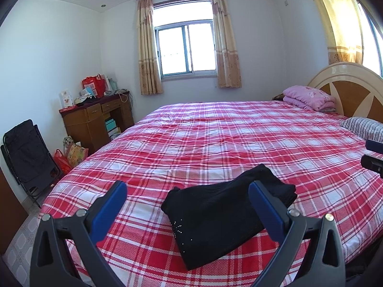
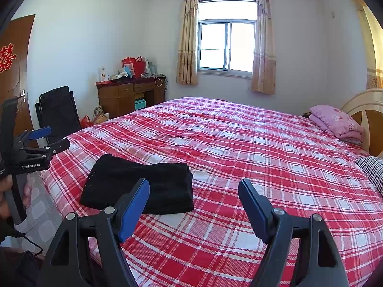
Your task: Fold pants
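Black pants (image 1: 215, 215) lie folded into a compact rectangle on the red plaid bedspread (image 1: 215, 138), near the bed's front corner. In the left wrist view my left gripper (image 1: 188, 190) hovers above them, open, with nothing between its blue pads (image 1: 107, 209). In the right wrist view the folded pants (image 2: 143, 186) lie left of centre. My right gripper (image 2: 194, 187) stands open above the bedspread (image 2: 239, 143), just right of the pants and apart from them. The left gripper (image 2: 53, 137) shows at the left edge there, held by a hand (image 2: 26, 191).
A pink folded blanket (image 1: 308, 96) and a striped pillow (image 1: 363, 128) lie by the headboard (image 1: 354, 88). A wooden desk (image 1: 95, 117) with boxes and bags stands by the far wall. A black folding chair (image 1: 26, 157) is left of the bed.
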